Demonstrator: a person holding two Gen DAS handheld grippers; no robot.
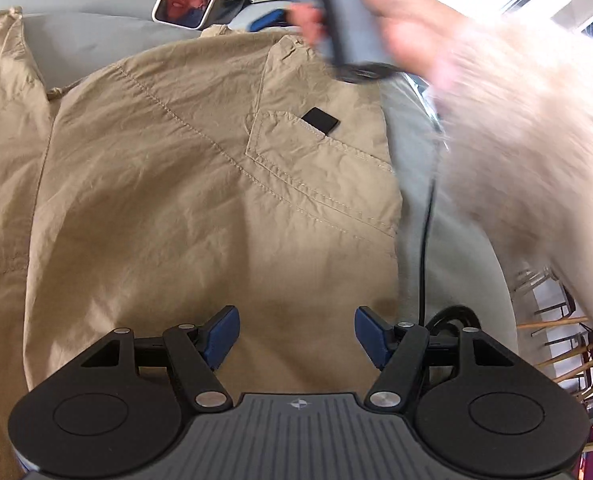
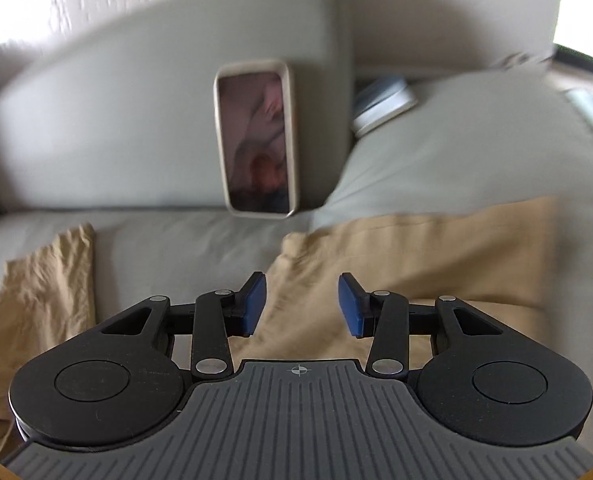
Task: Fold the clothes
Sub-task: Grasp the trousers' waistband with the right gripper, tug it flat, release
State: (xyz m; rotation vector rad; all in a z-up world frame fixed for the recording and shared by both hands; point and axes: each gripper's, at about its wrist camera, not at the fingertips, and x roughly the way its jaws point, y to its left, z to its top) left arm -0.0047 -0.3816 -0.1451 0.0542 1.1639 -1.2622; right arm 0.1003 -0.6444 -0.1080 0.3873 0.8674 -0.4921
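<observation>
Both claws stand open, gripping nothing: left claw [image 1: 297, 334] and right claw [image 2: 301, 305] hover above the tan trousers [image 1: 168, 184], which lie spread on the grey sofa [image 2: 96, 120]. Folding appears barely begun; all folds remain.

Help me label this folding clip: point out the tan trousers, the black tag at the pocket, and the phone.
tan trousers [image 1: 144, 184], left wrist view, flat seat fabric.
black tag [image 1: 321, 120], left wrist view, its middle, above the pocket's edge.
phone [image 2: 256, 140], right wrist view, middle of the screen.
</observation>
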